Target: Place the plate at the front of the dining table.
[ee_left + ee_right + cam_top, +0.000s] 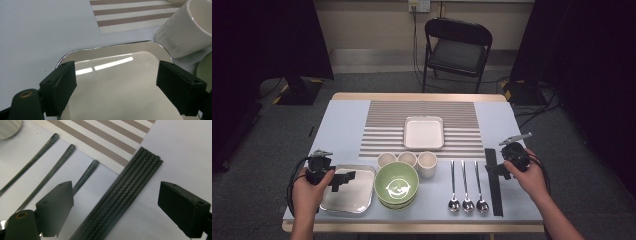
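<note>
Left gripper [343, 178] over steel tray [357, 200], right gripper [493, 171] over chopsticks [495, 192] (jaws apart)

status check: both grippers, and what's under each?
Left gripper open, empty, over the steel tray. Right gripper open, empty, over the black chopsticks. Cup and green bowl beside the tray; spoons beside the chopsticks.

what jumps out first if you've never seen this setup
Probably the green bowl at the table's near edge, the only strong colour. To its left the open left gripper hovers over a shiny metal tray; at far right the open right gripper straddles a bundle of black chopsticks, beside three spoons.
</note>
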A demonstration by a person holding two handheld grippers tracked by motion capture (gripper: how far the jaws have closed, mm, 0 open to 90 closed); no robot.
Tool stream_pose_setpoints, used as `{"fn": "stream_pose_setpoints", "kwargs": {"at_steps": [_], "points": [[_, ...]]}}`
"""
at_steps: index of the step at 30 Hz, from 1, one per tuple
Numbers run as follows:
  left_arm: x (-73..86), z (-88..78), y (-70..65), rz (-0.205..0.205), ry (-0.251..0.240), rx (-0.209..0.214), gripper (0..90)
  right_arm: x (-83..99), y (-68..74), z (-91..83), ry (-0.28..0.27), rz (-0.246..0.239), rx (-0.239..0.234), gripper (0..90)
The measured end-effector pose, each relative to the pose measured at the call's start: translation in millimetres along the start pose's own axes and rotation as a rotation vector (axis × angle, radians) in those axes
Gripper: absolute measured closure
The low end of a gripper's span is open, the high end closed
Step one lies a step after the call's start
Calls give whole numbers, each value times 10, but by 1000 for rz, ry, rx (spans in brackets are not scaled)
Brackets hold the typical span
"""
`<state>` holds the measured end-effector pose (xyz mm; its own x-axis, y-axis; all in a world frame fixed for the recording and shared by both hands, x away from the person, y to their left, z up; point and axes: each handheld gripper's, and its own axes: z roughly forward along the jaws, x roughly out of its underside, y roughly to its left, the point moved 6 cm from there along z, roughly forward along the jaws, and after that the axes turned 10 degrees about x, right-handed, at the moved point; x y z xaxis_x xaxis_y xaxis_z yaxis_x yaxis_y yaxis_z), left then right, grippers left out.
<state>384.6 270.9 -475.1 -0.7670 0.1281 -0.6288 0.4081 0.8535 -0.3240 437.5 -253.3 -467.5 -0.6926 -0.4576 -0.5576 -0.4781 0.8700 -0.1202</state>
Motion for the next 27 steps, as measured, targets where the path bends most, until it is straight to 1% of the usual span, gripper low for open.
{"fn": "stream_pose_setpoints", "kwargs": {"at_steps": [2,5,7,10,11,13,14,15,16,19,21,25,27], "points": [[13,11,1,-3,6,-1,158,-37,37,-5,-2,-15,-3,127],[17,24,-9,-1,10,11,158,-100,101,-14,1,-36,-13,127],[19,33,-16,0,11,12,158,-133,135,-13,2,-41,-21,127],[20,32,-18,0,7,15,158,-184,193,-15,17,-51,-38,128],[19,25,-11,7,8,8,158,-199,203,-10,13,-60,-39,128],[20,25,-11,7,4,6,158,-235,244,-9,22,-70,-41,128],[22,28,-14,5,3,11,158,-251,260,-4,18,-72,-45,128],[26,30,-15,5,6,11,158,-265,278,-10,26,-77,-52,128],[28,34,-19,4,6,9,158,-288,303,-4,24,-82,-55,128],[35,43,-21,5,9,11,158,-331,358,0,31,-98,-56,128],[37,49,-22,10,9,19,158,-364,403,2,35,-109,-65,128],[47,52,-19,2,11,15,158,-436,489,19,39,-137,-79,128],[47,53,-16,4,11,14,158,-473,523,29,39,-139,-83,128]]}}
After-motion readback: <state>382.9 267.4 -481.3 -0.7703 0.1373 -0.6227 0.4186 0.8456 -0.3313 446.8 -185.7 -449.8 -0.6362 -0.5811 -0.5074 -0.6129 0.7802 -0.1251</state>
